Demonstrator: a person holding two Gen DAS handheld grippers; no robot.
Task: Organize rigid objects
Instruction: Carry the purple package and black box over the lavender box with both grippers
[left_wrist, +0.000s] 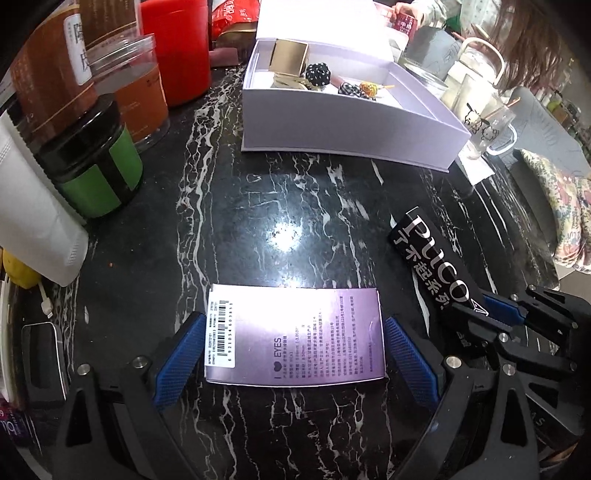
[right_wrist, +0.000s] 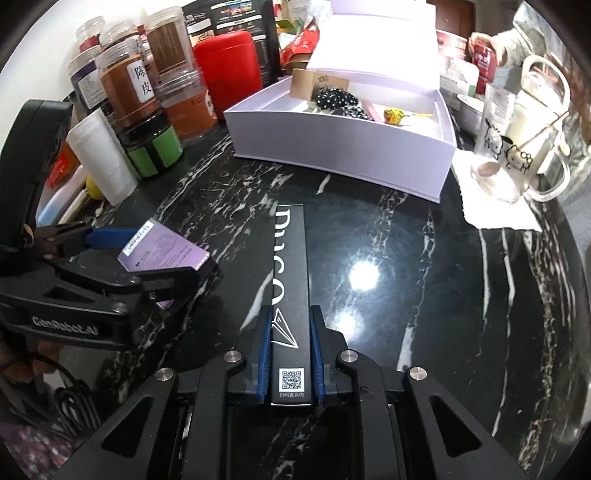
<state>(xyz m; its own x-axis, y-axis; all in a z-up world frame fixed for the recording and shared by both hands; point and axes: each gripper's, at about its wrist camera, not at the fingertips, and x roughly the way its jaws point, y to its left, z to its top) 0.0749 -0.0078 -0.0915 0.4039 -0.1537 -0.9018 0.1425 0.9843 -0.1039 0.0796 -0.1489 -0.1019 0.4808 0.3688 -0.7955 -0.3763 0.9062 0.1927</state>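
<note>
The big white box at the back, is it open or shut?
Open. The white box has no lid over it, so a lollipop and dotted black balls show inside.

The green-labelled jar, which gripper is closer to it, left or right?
Left. The left gripper, around the purple box, sits just in front of the green-labelled jar; the right gripper, shut on the black box, is farther away.

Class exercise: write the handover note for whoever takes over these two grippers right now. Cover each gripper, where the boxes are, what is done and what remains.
Left gripper: shut on the purple box.
Right gripper: shut on the long black box, low over the marble table.
White storage box: open at the far side, already holding small items.
Done: both boxes gripped.
Left: likely place each in the white storage box.
</note>
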